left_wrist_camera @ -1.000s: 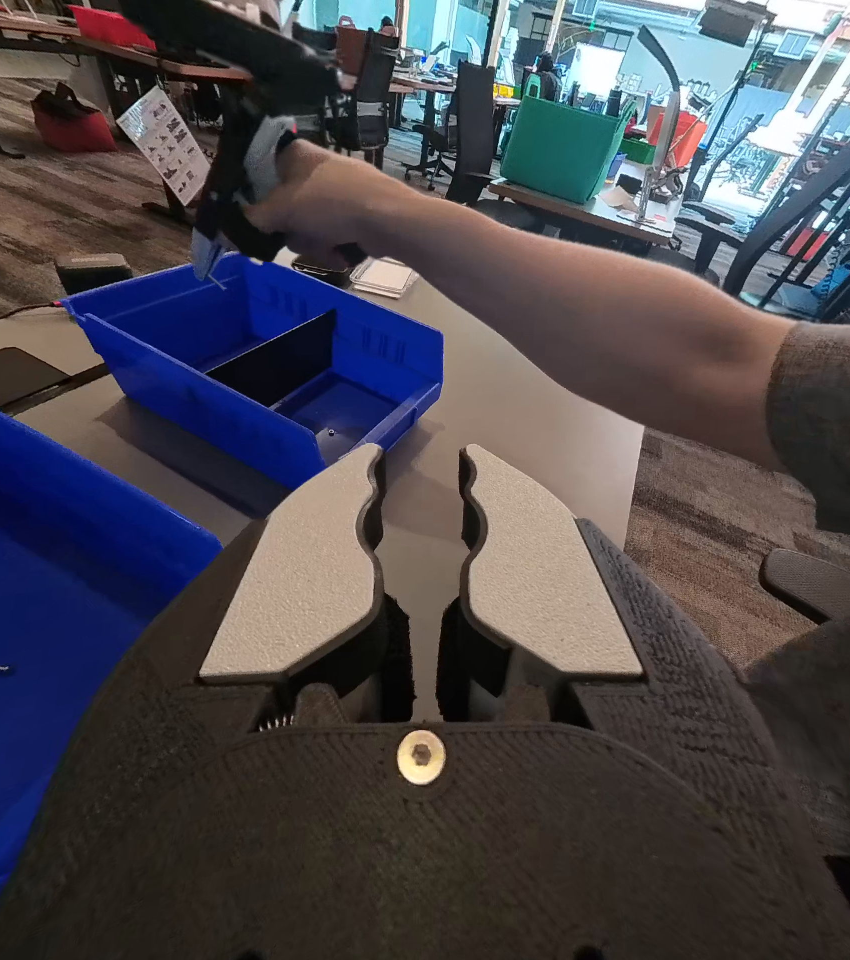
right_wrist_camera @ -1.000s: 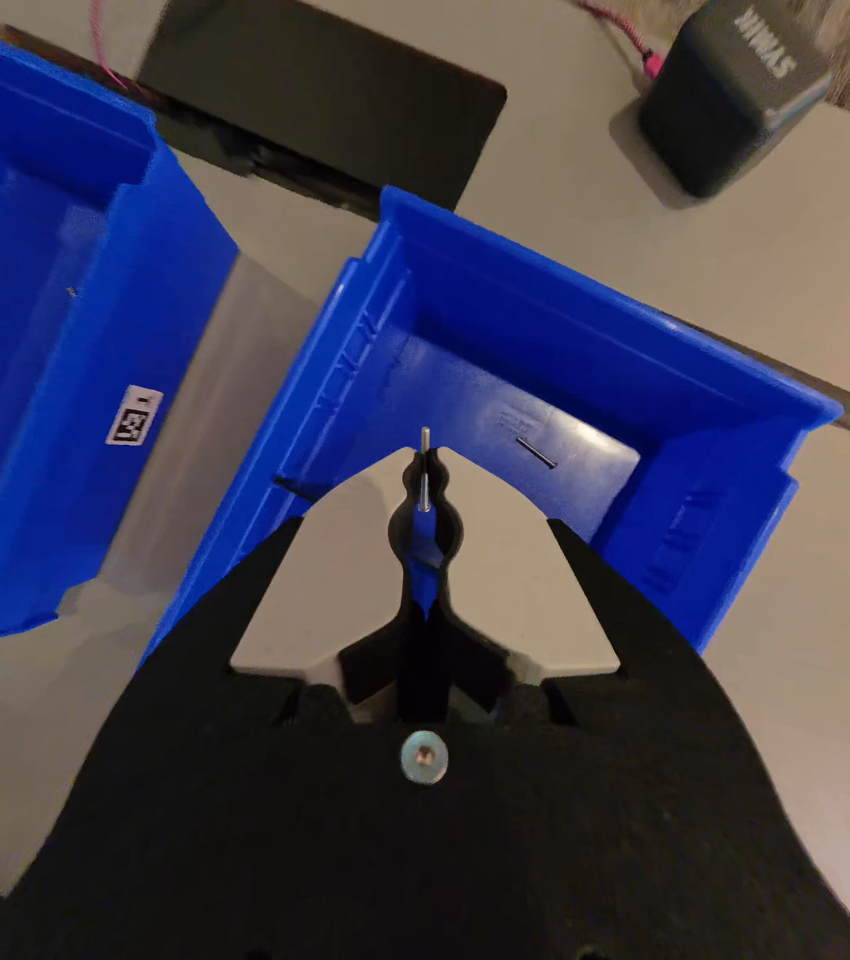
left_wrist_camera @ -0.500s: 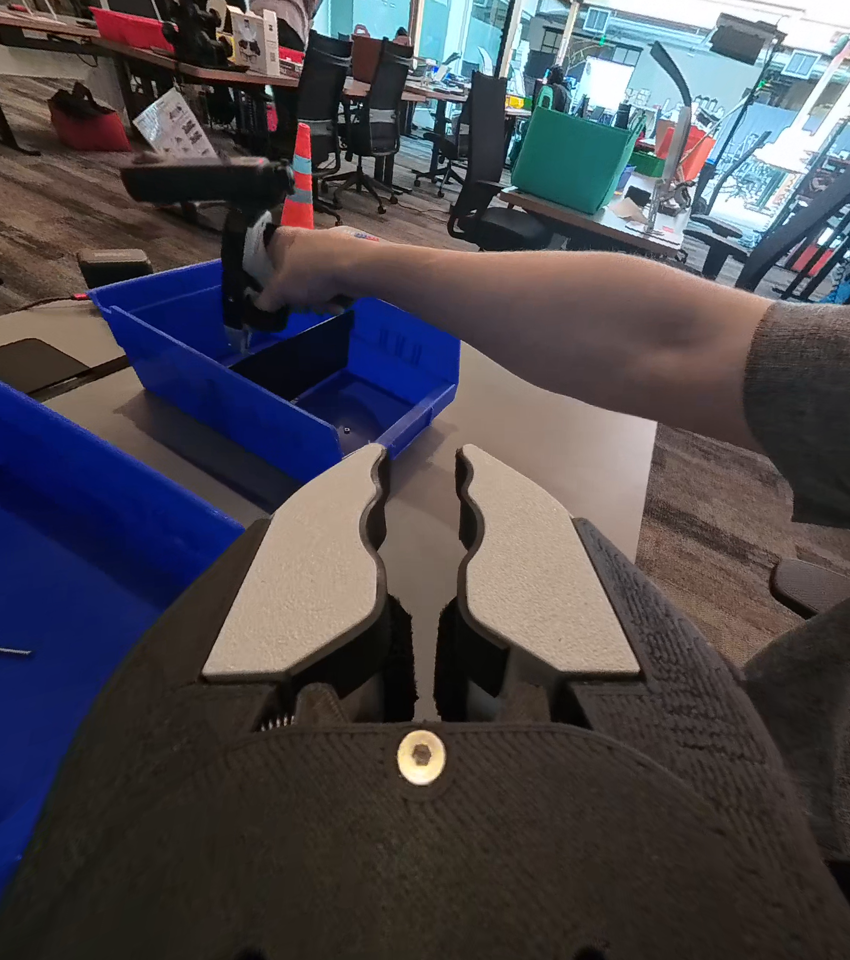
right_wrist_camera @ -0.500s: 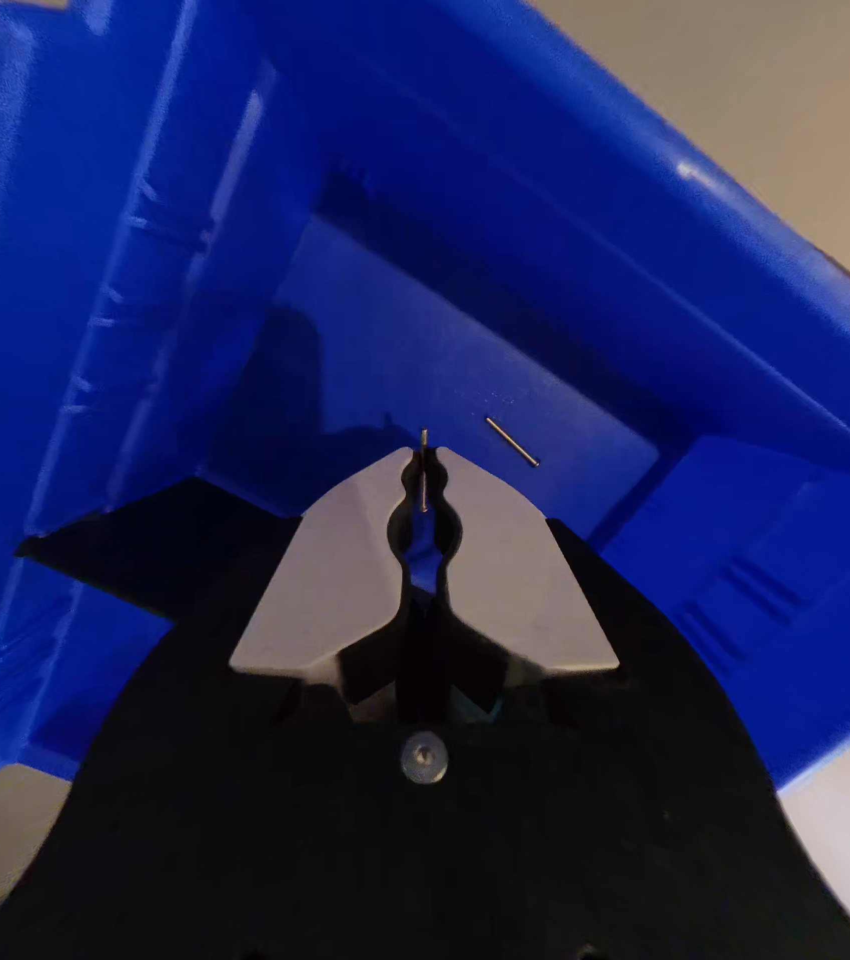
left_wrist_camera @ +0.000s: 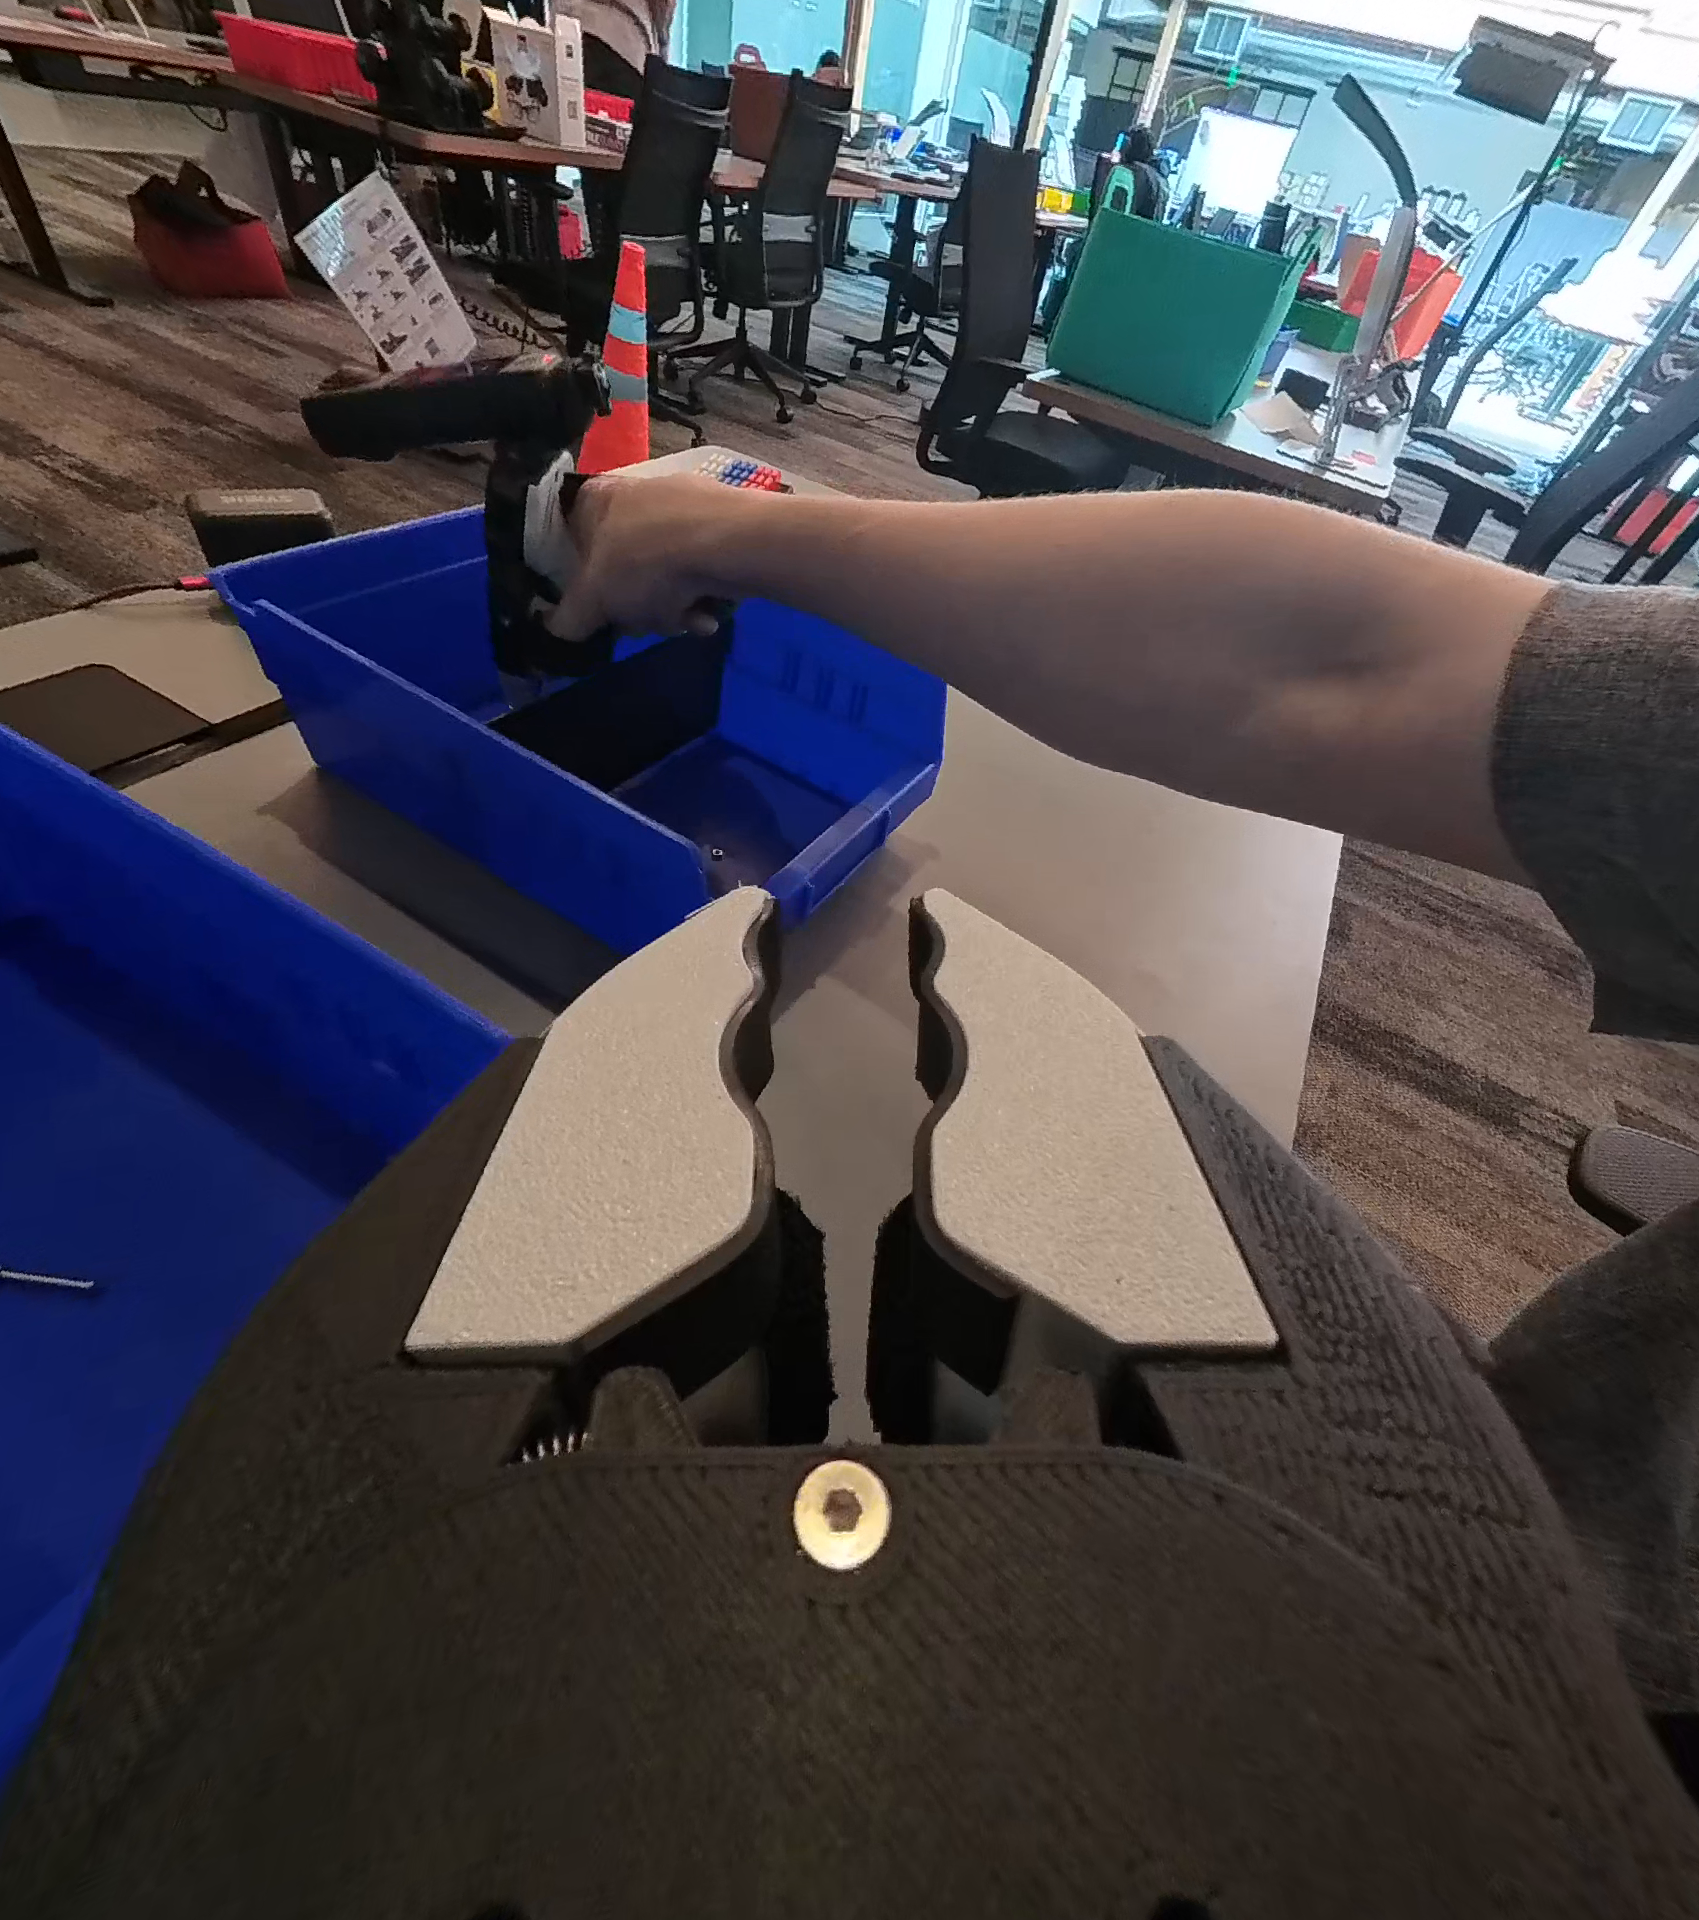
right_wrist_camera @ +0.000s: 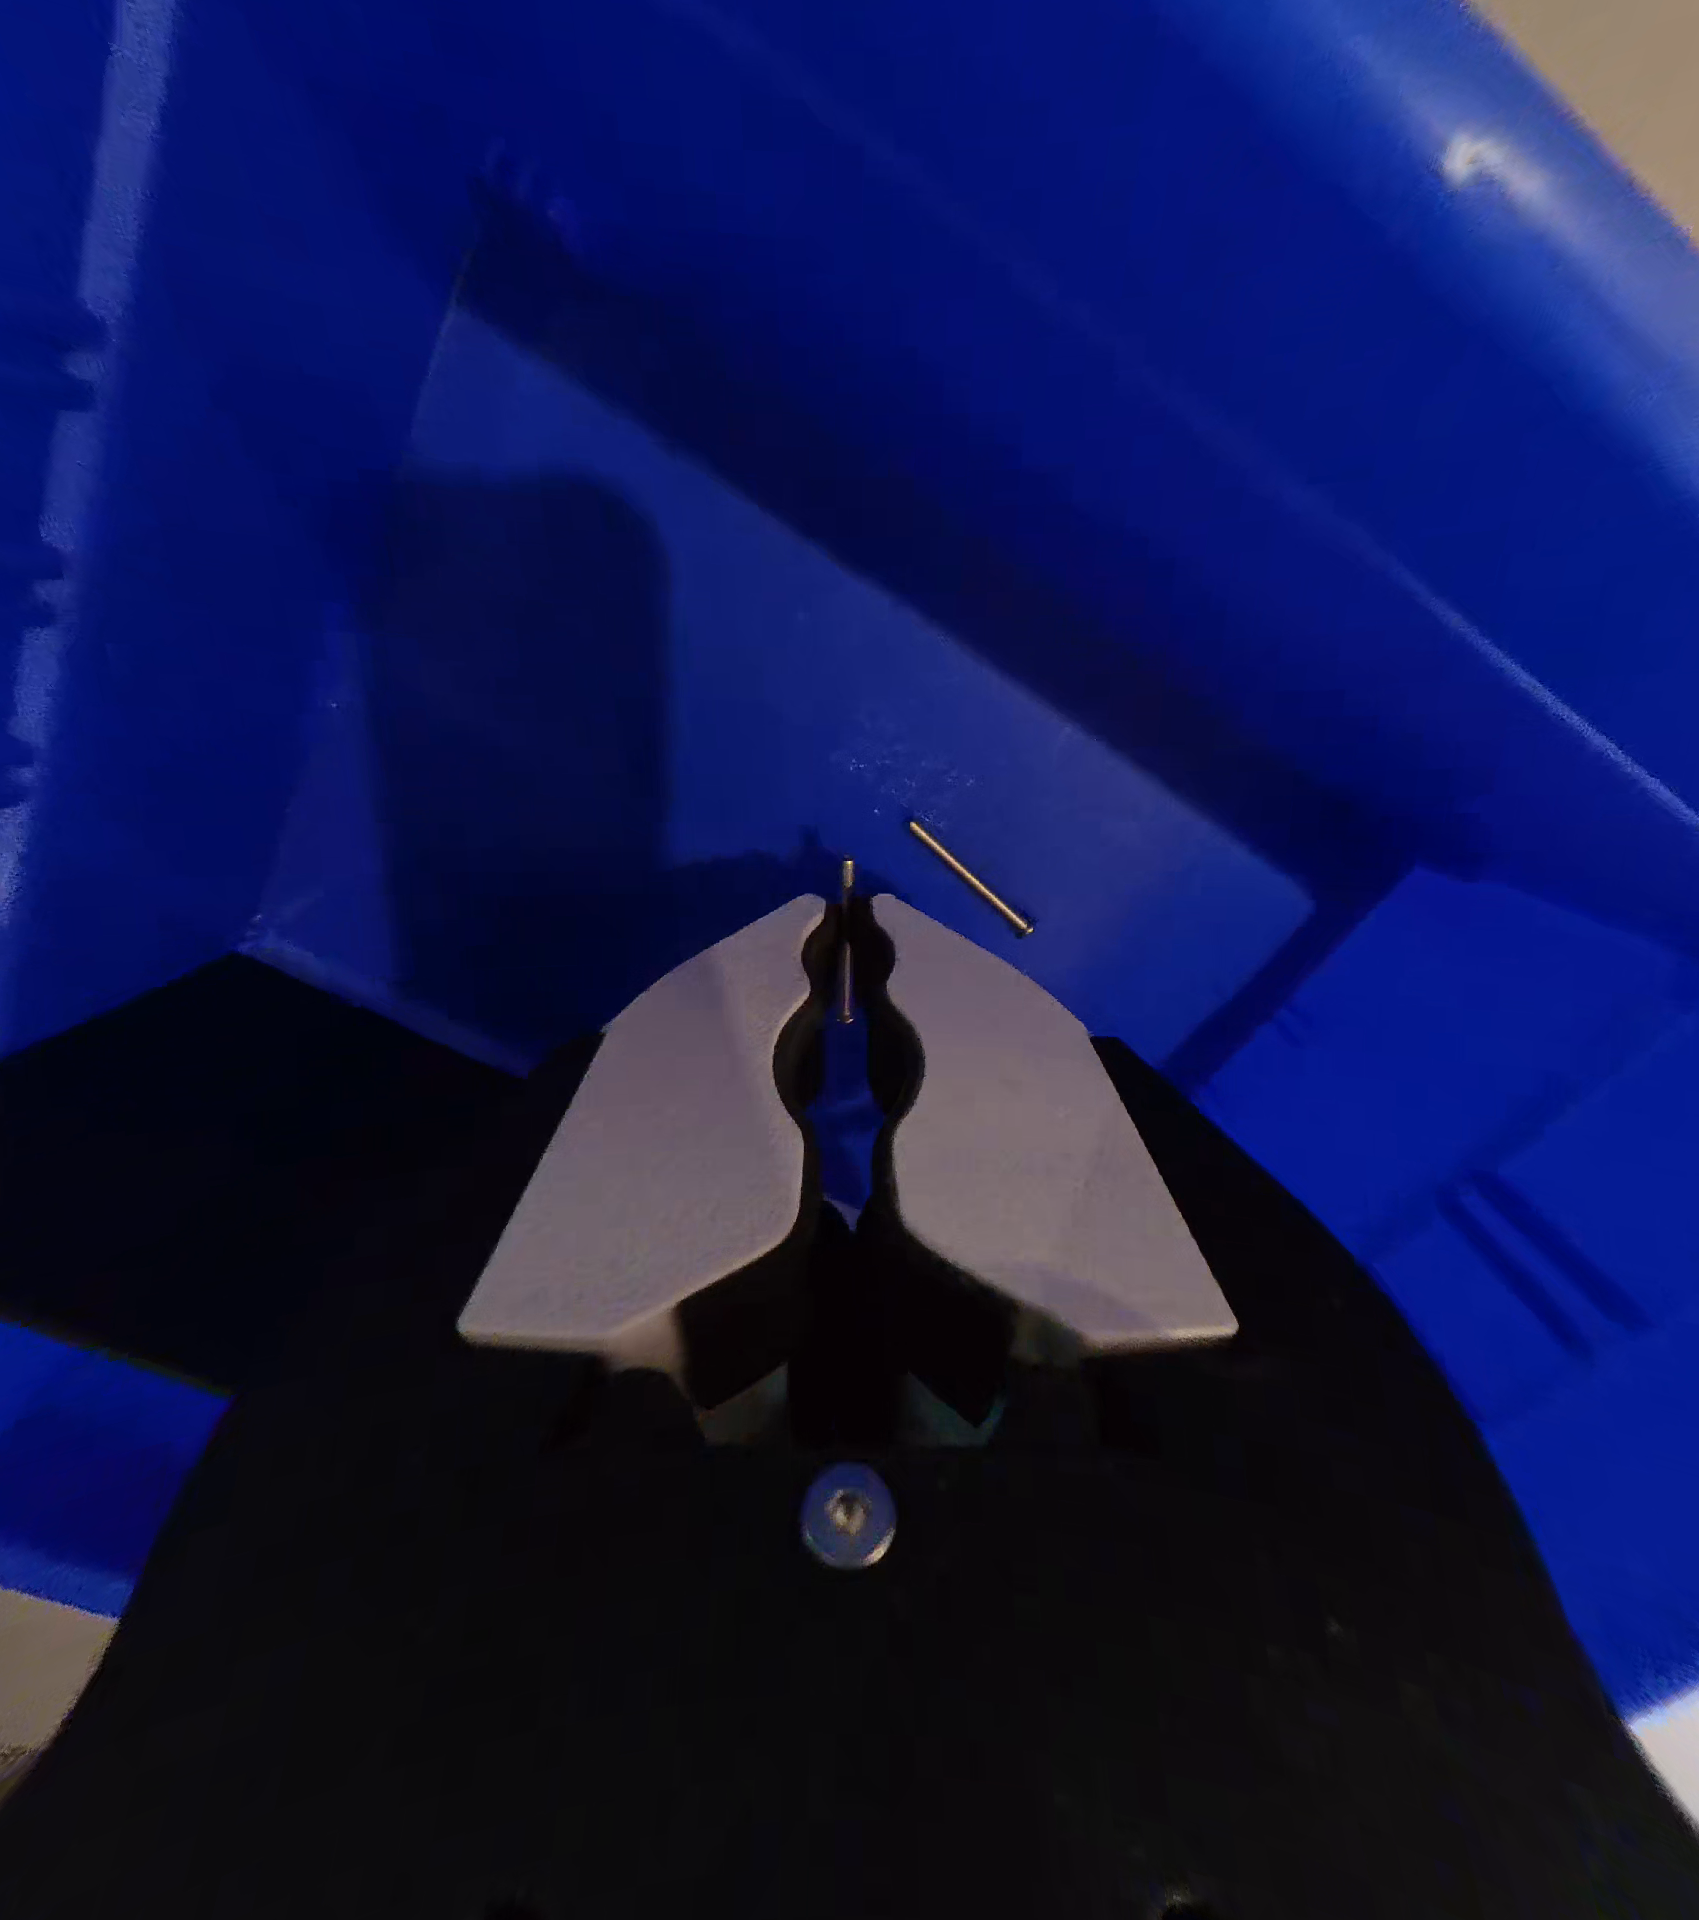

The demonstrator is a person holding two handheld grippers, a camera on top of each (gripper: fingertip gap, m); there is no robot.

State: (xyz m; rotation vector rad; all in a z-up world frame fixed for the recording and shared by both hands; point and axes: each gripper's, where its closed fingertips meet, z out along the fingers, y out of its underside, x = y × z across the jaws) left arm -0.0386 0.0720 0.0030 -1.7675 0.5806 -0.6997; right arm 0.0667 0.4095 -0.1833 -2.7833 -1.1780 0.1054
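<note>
My right gripper [right_wrist_camera: 850, 902] is shut on a thin metal pin [right_wrist_camera: 846, 940], held upright between its tips, low inside the far compartment of a divided blue bin [right_wrist_camera: 1240, 520]. A second pin [right_wrist_camera: 970, 878] lies on the bin floor just right of the tips. In the left wrist view the right gripper [left_wrist_camera: 523, 644] reaches down into that bin [left_wrist_camera: 471, 748], held by a person's hand. My left gripper [left_wrist_camera: 843, 920] is open and empty above the table, next to a larger blue bin [left_wrist_camera: 45, 831] holding two pins [left_wrist_camera: 43, 1280].
A black divider [left_wrist_camera: 616, 717] splits the far bin. A grey table [left_wrist_camera: 1115, 935] bears both bins, a black flat pad [left_wrist_camera: 86, 707] and a small black box [left_wrist_camera: 258, 520]. The person's forearm [left_wrist_camera: 1136, 644] crosses above the table. Office chairs, desks and an orange cone stand behind. The grippers' ends are close to 40 cm from one another.
The right gripper has gone down from above the divided bin into its far compartment, still holding the pin. The left gripper has stayed open and nearly still.
</note>
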